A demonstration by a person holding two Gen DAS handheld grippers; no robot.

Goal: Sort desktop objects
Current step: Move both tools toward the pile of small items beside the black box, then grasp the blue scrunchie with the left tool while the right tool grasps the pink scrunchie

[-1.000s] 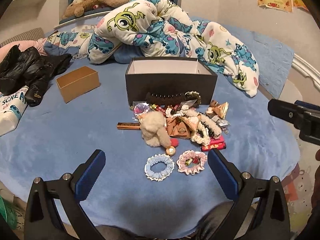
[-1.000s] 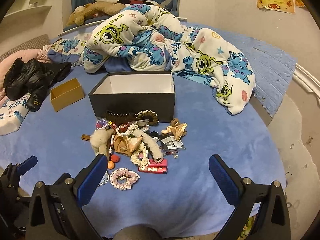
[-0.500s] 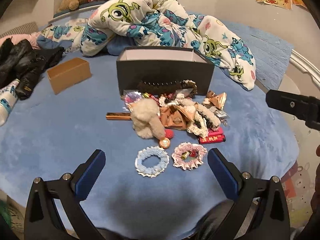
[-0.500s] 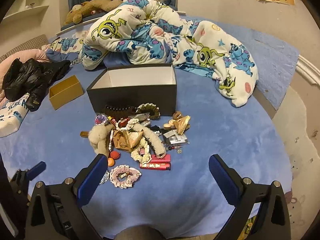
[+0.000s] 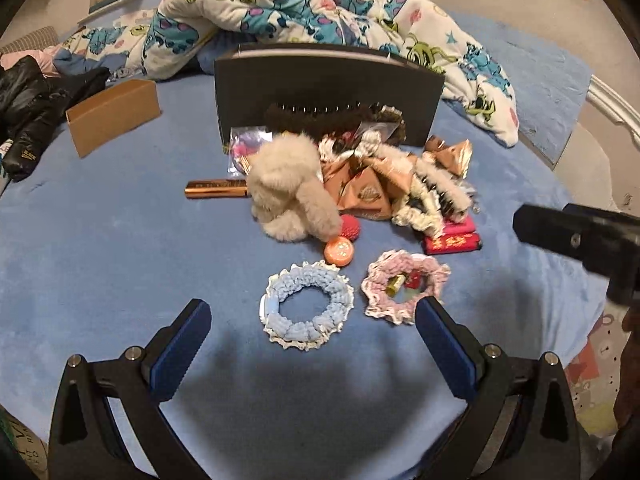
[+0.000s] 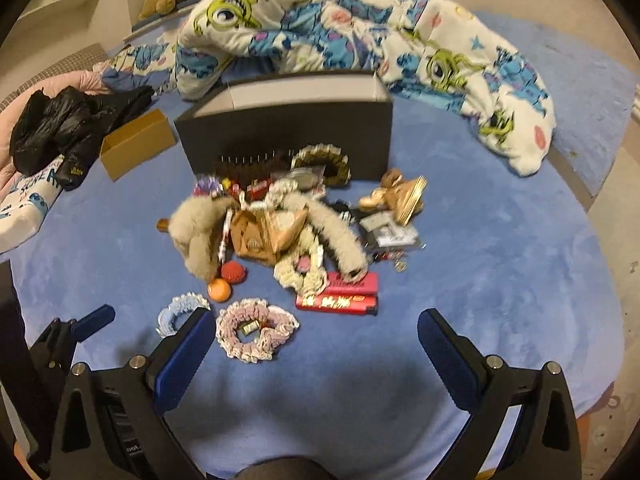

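A heap of small items lies on the blue bedcover in front of a black box (image 5: pixel 328 88) (image 6: pixel 288 136). Nearest in the left wrist view is a blue scrunchie (image 5: pixel 307 306), with a pink scrunchie (image 5: pixel 404 286) (image 6: pixel 256 334) to its right. Behind them lie an orange disc (image 5: pixel 339 252), a grey furry toy (image 5: pixel 290 192) and a red packet (image 5: pixel 450 242) (image 6: pixel 340 296). My left gripper (image 5: pixel 312 336) is open, low over the cover just short of the blue scrunchie. My right gripper (image 6: pixel 314 344) is open too, with the pink scrunchie near its left finger.
A small brown cardboard box (image 5: pixel 114 114) (image 6: pixel 138 148) sits left of the black box. Black clothing (image 6: pixel 68 128) lies at the far left. A cartoon-print quilt (image 6: pixel 360 44) is bunched behind the box. The bed's edge falls away at the right.
Both grippers have moved forward and down toward the heap, so the scrunchies and the box look larger and closer. Both stay open.
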